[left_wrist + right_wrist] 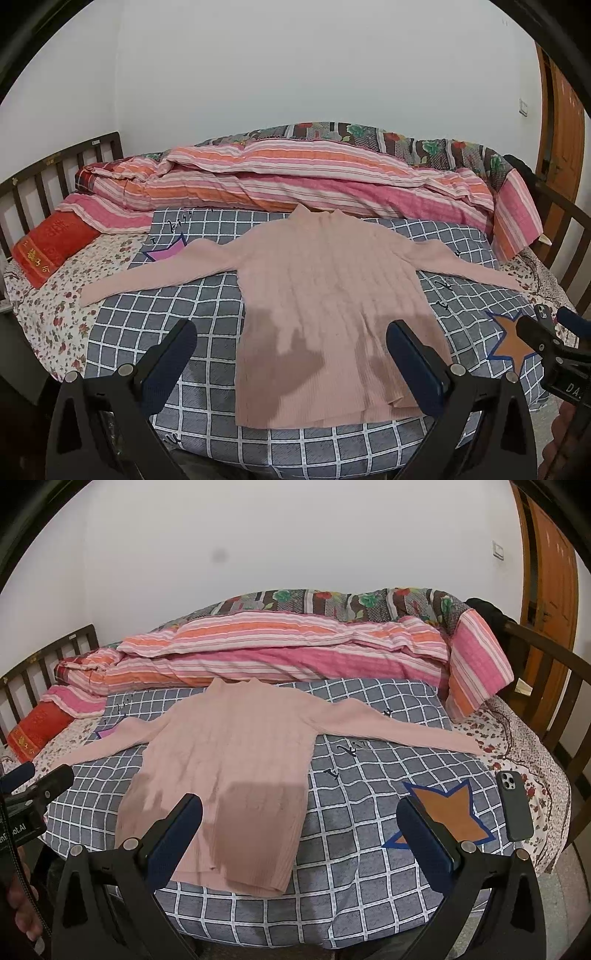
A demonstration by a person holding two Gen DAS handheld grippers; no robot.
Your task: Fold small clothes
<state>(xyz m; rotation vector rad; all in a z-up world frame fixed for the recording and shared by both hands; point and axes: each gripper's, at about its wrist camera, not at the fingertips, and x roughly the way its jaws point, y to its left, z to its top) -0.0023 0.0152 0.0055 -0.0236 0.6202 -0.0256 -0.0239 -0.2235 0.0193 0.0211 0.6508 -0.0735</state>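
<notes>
Your pink ribbed sweater (325, 295) lies flat and face-up on the grey checked blanket (184, 332) in the middle of the bed. Its sleeves are spread left and right, its collar points far toward the striped quilt (295, 173), and its hem is near you. Your left gripper (291, 354) and right gripper (299, 830) both hover above with fingers apart, holding nothing.

Bed (524, 738): floral sheet, wooden rails both ends. Grey checked blanket (369, 867) spread over the middle; pink sweater (236, 760) flat on it, sleeves out, collar toward the wall. Striped quilt (280, 650) bunched along the far side. Red pillow (51, 243) at left end. Phone (513, 805) on the sheet, just beside the blanket's right edge.
</notes>
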